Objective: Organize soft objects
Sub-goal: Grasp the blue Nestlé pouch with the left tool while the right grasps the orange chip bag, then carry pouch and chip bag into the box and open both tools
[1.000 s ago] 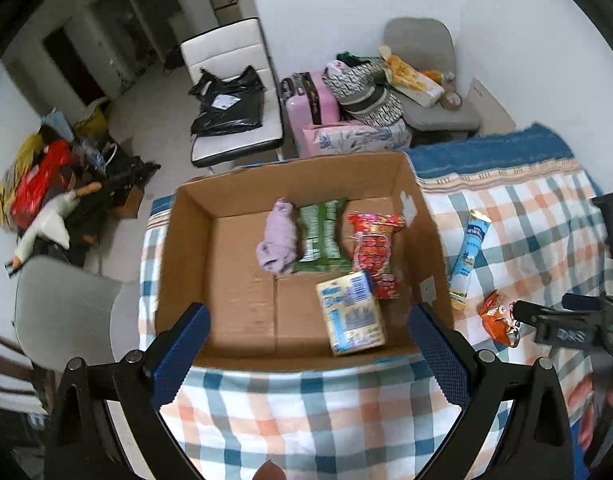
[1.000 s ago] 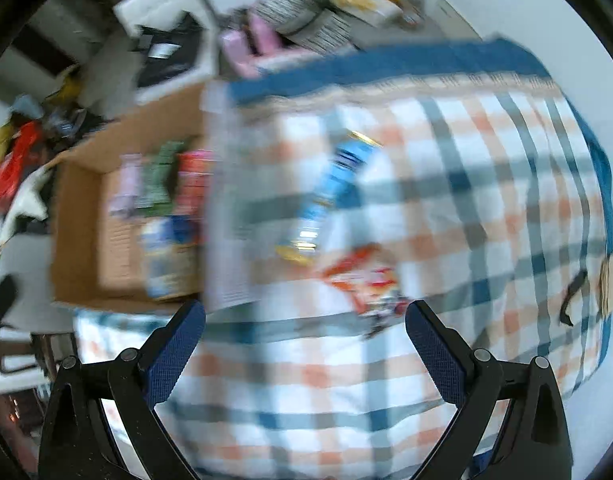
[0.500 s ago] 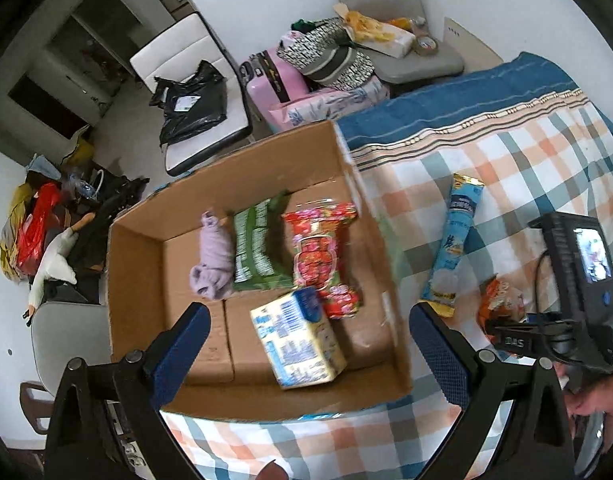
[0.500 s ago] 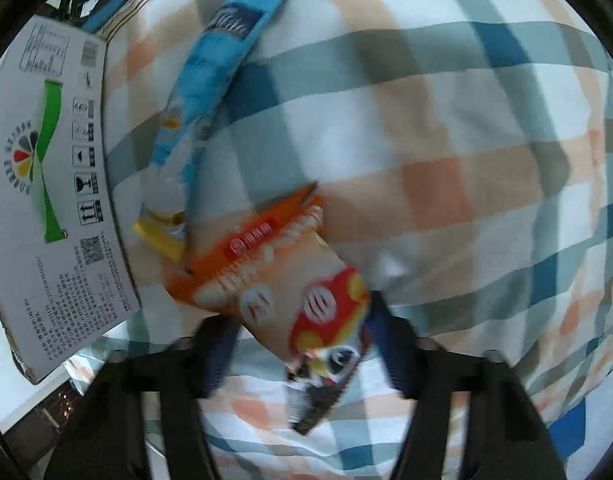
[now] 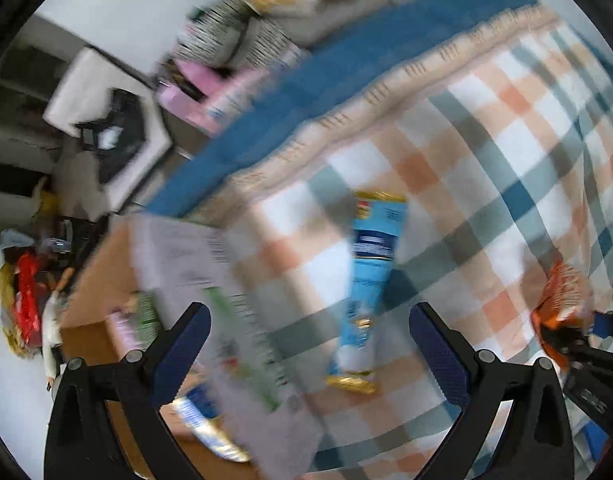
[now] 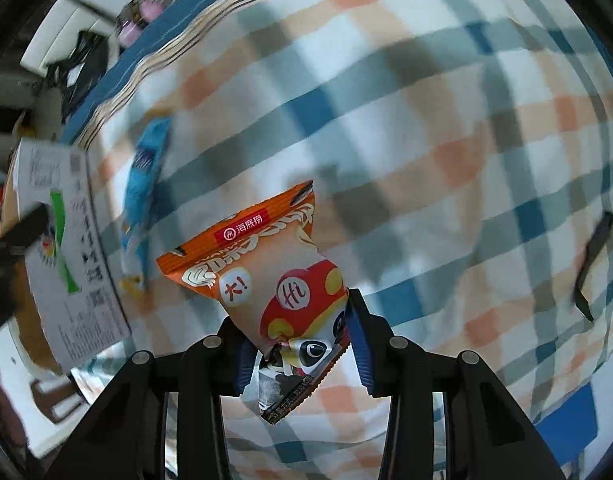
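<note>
The right claw is pinching the lower end of an orange snack packet, which is sticking up toward frame centre above the checked blanket. The left claw is gaping wide with nothing between its fingers; beyond it, at centre frame, a blue packet is lying on the blanket, just right of the blurred cardboard box at lower left.

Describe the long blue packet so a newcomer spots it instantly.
On the plaid blanket, look just right of the brown cardboard box. The long light-blue snack packet lies flat there, untouched by either gripper. Unlike the squat orange snack pouch, it is slim, with gold ends.
</note>
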`<state>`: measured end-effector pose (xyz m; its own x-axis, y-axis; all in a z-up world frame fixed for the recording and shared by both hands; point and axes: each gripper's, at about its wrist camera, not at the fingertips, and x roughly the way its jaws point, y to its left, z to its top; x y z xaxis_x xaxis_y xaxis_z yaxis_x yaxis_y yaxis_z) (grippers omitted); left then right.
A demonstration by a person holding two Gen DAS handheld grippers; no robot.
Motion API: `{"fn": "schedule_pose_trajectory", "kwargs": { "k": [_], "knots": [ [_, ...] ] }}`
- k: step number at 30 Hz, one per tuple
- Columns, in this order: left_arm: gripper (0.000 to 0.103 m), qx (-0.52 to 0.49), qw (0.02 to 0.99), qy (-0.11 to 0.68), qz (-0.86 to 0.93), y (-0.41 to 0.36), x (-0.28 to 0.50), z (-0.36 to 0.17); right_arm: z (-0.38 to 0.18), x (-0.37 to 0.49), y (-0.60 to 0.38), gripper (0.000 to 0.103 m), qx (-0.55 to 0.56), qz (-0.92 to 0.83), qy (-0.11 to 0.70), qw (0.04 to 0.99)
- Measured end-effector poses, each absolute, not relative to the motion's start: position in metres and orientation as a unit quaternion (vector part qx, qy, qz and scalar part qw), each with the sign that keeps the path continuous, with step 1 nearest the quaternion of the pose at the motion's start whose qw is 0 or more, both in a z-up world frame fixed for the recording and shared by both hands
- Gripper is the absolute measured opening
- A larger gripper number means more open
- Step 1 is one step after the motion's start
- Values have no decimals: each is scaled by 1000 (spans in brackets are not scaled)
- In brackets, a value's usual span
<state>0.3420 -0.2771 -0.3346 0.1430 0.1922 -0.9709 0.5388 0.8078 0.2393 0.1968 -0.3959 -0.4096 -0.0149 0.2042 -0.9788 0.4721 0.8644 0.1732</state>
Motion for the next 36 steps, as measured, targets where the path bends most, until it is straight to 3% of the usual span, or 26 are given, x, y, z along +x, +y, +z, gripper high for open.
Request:
{"fn": "schedule_pose_trajectory", "kwargs": {
  "k": [12,22,29,30,32,34,36],
  "knots": [
    [97,298,604,727,-136,-300,349,-436,-425,213,-427,43,246,-107,712,649],
    [103,193,591,772,-131,-274,367,-450,-442,223,-418,43,242,-102,722,640],
    [100,199,594,767,-139,-270,367,-449,-465,233,-409,48,234,-87,738,627],
    [95,199,597,764,-141,-271,365,-448,-464,233,-408,50,234,-87,736,629],
    [84,202,603,758,-145,-284,352,-437,-462,234,-407,70,232,-84,734,633],
    [62,201,607,754,-149,-286,347,-431,-461,236,-404,84,223,-84,735,635],
    [47,202,611,751,-151,-289,341,-425,-463,240,-400,84,220,-81,737,634]
  ]
}}
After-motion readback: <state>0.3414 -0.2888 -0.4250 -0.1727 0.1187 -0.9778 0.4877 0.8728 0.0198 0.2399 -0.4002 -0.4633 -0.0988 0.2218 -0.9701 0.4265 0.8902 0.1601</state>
